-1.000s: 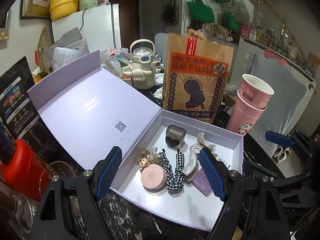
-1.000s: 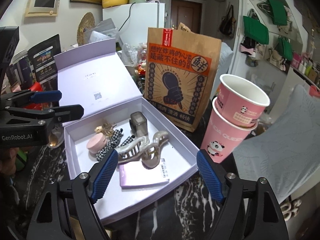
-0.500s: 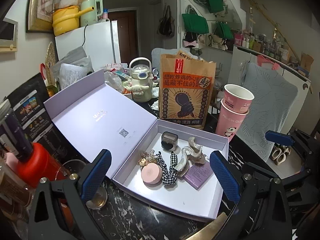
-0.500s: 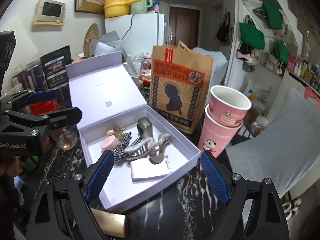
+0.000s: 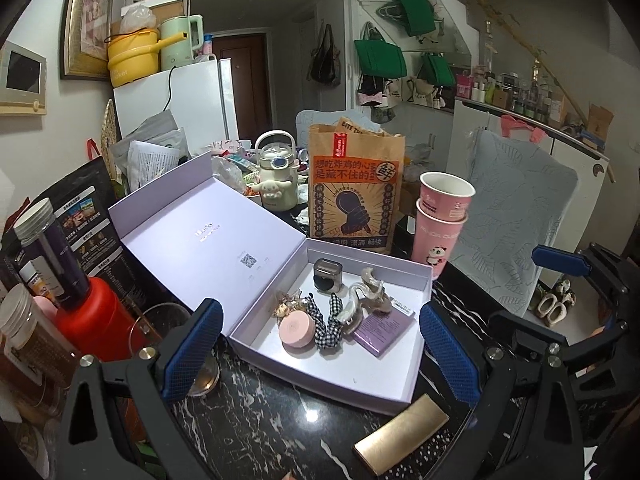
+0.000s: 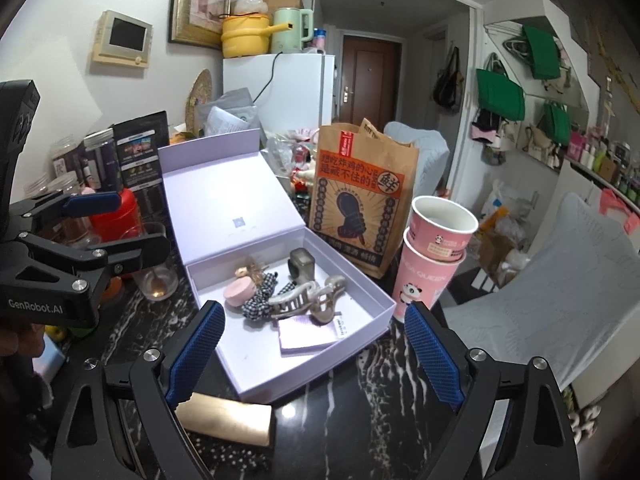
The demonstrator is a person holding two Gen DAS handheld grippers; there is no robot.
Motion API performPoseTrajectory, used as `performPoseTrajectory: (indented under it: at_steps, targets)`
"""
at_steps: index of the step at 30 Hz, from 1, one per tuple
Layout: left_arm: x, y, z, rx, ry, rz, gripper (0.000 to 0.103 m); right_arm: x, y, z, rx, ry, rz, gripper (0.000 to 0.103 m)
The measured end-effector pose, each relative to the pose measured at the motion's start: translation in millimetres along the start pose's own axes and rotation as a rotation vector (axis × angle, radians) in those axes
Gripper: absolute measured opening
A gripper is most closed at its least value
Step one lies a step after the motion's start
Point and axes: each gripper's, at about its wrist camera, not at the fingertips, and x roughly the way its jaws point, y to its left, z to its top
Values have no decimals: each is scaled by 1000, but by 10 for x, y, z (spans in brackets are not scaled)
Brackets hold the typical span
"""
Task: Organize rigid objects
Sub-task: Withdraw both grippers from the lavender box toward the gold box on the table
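A lilac box point(image 5: 404, 384) point(image 6: 376, 300) lies open on the black marble table, its lid leaning back to the left. Inside are a pink round compact point(image 5: 297, 330) point(image 6: 239, 293), a checked bow point(image 5: 330, 320), beige hair claws point(image 5: 370, 294) point(image 6: 316, 300), a grey case with a black heart point(image 5: 327, 276) and a purple pack point(image 5: 386, 330). In front of the box lies a flat gold bar point(image 5: 400, 438) point(image 6: 224, 418). My left gripper point(image 5: 318, 310) hangs open above the box's near edge, empty. The jaws of my right gripper point(image 6: 314, 308) are opening, with nothing between them.
Behind the box stand a brown paper bag point(image 5: 354, 188) and stacked pink cups point(image 5: 440, 220) point(image 6: 434, 252). A red canister point(image 5: 94, 320), jars and a glass point(image 6: 154, 276) crowd the left side. A grey cushioned chair point(image 5: 516, 216) stands to the right.
Both grippers have drawn back and upward from the box, which now looks smaller. Both pairs of jaws stand wider. The gold bar has come into view in front of the box.
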Motion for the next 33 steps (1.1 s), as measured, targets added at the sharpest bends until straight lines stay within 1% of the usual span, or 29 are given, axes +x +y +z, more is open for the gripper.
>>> performPoseTrajectory:
  at_steps: [7,16,19,23,30,31,33]
  targets:
    - [-185,-63,-167,27,2,-7,100,-171,59,-144,11,-5,4,93]
    - [-288,-49,-439,4,36,-33,100,-256,140,-375,31,19,20,94]
    - [-299,-33,-505,-8,45,-39,100,-254,171,-450,37,33,24,93]
    - [-279,12,-608,-36,72,-70,100,-216,215,-572,56,56,53,94]
    - [-253,20,-797,-32,100,-66,100,-91,333,-801,77,99,98,94]
    - [-244,26,-826,-34,107,-66,100,-74,345,-829,79,105,105,94]
    - [-230,51,-874,-44,119,-70,100,-40,368,-864,85,116,115,99]
